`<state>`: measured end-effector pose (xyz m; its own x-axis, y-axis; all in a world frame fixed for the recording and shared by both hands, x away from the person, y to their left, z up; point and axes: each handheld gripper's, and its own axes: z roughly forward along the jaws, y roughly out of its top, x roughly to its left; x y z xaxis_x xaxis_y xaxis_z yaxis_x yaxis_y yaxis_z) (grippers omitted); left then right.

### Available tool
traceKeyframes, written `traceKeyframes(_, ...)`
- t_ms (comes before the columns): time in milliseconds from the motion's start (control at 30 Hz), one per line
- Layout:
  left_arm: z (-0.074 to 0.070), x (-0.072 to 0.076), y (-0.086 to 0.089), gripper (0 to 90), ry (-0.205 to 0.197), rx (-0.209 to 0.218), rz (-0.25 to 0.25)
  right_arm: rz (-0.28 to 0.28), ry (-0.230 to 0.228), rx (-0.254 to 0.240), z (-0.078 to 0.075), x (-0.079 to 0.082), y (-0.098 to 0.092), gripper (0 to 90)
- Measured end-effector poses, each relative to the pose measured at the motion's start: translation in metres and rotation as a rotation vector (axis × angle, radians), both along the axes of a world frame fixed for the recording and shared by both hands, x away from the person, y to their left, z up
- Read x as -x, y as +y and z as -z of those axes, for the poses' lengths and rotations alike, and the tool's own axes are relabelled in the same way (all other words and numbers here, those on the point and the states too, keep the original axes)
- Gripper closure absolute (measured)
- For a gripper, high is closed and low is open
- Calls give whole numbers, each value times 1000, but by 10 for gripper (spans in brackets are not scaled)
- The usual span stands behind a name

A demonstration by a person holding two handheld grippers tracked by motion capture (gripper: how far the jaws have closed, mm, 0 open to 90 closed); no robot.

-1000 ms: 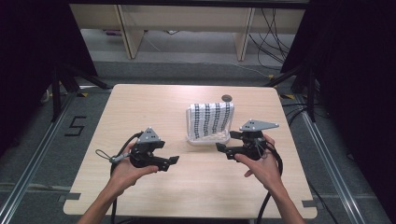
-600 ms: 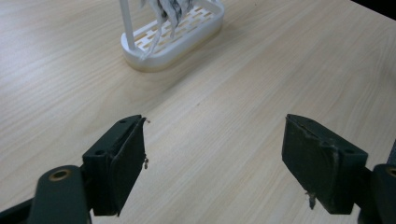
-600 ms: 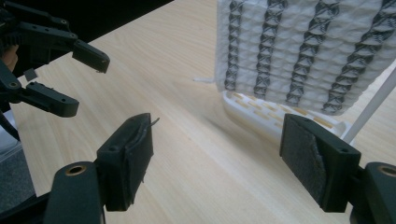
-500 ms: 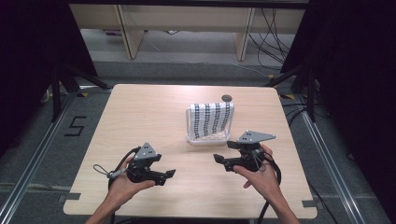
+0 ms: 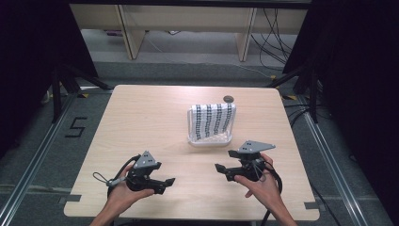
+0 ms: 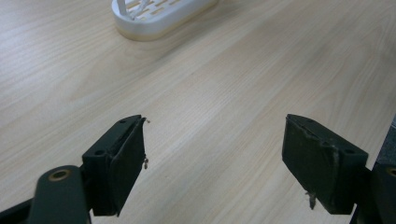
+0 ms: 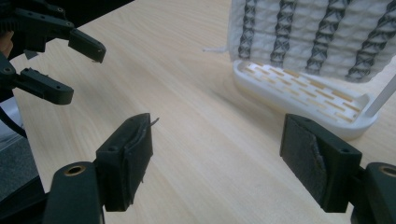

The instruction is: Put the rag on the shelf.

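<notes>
Near the front left of the table we hold the left gripper low over the bare wood, its tips turned toward the middle of the table. Its jaws stand wide apart with nothing between them; in the left gripper view we see only wood grain in the gap, and the white base of the rack lies well ahead at the top edge. A black cable loops out from this gripper to the left.

Farther right, past the table's middle, the white rack stands with a white cloth patterned in dark stripes hanging upright from it. A small dark round thing sits just behind the rack; we cannot tell what it is.

At the front right we hold the right gripper, a grey three-cornered plate on top, its tips facing left toward the other gripper. Its jaws are also spread wide and empty. In the right gripper view the rack's slotted base and the cloth lie near, ahead and to the right, apart from both pads.
</notes>
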<state>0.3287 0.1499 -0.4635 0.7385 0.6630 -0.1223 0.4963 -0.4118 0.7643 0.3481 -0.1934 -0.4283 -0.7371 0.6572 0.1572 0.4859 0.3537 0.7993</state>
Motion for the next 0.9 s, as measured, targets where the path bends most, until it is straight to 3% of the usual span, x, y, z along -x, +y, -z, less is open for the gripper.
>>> traceKeyframes(33, 2, 1, 0, 208, 6, 3, -2, 14, 19, 3, 1, 3, -1, 265)
traceKeyframes(67, 3, 1, 1, 208, 7, -2, 0, 4, -4, 8, 4, 2, -2, 265)
traceKeyframes(100, 4, 2, 2, 208, 10, -4, -4, 10, 26, -2, 5, 6, -2, 265)
traceKeyframes(133, 5, 3, 2, 209, 7, -2, -3, 4, 9, -1, 8, 5, -3, 265)
traceKeyframes(300, 12, 10, 7, 208, 3, -16, -14, 13, 40, -11, 18, 15, -9, 265)
traceKeyframes(500, 15, 19, 15, 208, -12, -39, -28, -7, 36, -2, 23, 19, -9, 256)
traceKeyframes(533, 16, 21, 15, 208, -12, -25, -35, 4, 70, -13, 24, 23, -8, 255)
traceKeyframes(600, 19, 24, 15, 209, -12, -30, -39, -5, 38, 11, 25, 25, -10, 242)
traceKeyframes(800, 25, 32, 14, 208, -10, -65, -28, -12, 49, 8, 31, 36, -12, 180)
traceKeyframes(833, 26, 33, 14, 208, -9, -69, -22, -31, 31, 4, 33, 35, -13, 170)
traceKeyframes(900, 27, 35, 13, 208, -9, -70, -17, -42, 40, 23, 36, 37, -15, 167)
